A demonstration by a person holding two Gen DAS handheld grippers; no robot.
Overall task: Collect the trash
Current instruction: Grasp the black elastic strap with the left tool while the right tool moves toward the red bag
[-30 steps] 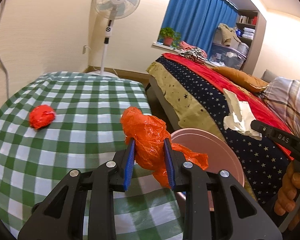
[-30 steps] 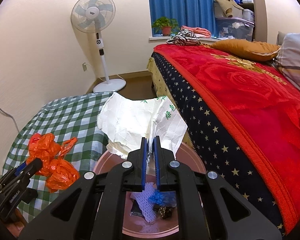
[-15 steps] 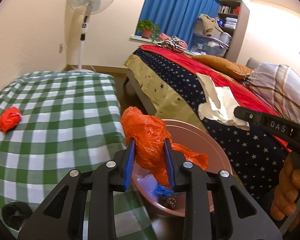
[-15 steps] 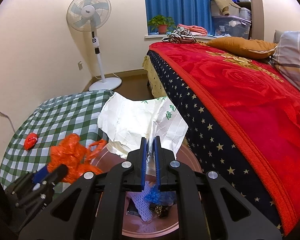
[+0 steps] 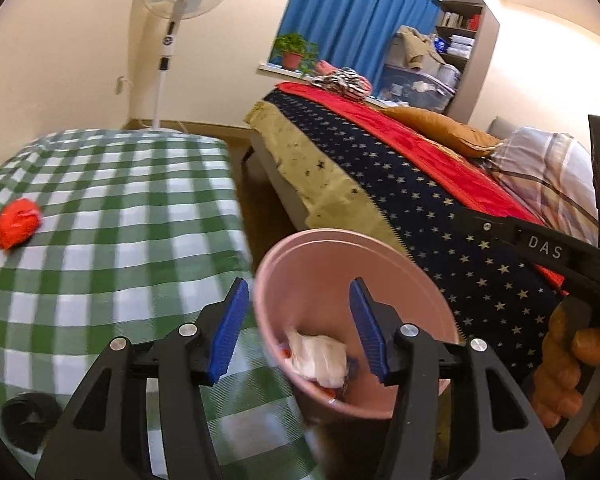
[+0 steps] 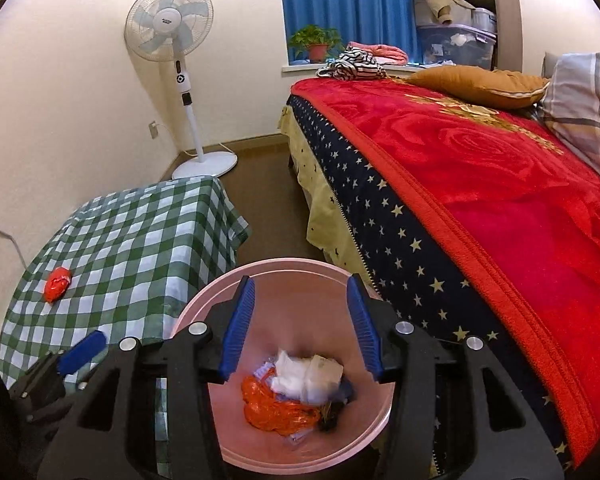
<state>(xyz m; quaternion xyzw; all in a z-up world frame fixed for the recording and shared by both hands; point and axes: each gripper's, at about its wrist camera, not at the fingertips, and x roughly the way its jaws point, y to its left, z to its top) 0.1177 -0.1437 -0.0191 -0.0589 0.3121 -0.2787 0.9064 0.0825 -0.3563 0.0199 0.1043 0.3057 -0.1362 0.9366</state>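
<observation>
A pink bin point(image 5: 320, 234) stands on the floor between the checked table and the bed. My left gripper point(image 5: 297, 292) hangs over its near left rim, jaws opening, nothing between them. My right gripper point(image 6: 300, 288) is above the bin point(image 6: 284, 261) too, jaws also opening and empty. In the bin lie a crumpled orange plastic bag point(image 6: 276, 408) and white paper point(image 6: 304, 376), on top of other scraps. The white paper point(image 5: 316, 356) also shows in the left wrist view. A red crumpled ball point(image 5: 18, 222) lies on the table, at its left side point(image 6: 58, 283).
The table's green-check cloth point(image 6: 140, 240) is left of the bin, and the bed with its red blanket point(image 6: 480, 168) is right of it. A standing fan point(image 6: 188, 92) is in the far corner. A black roll point(image 5: 28, 416) lies on the table's near edge. A hand point(image 5: 572, 360) holds the right gripper.
Both grippers opened. The orange bag dropped from the left gripper and the white paper from the right, both into the bin. The left gripper moved right, over the bin.
</observation>
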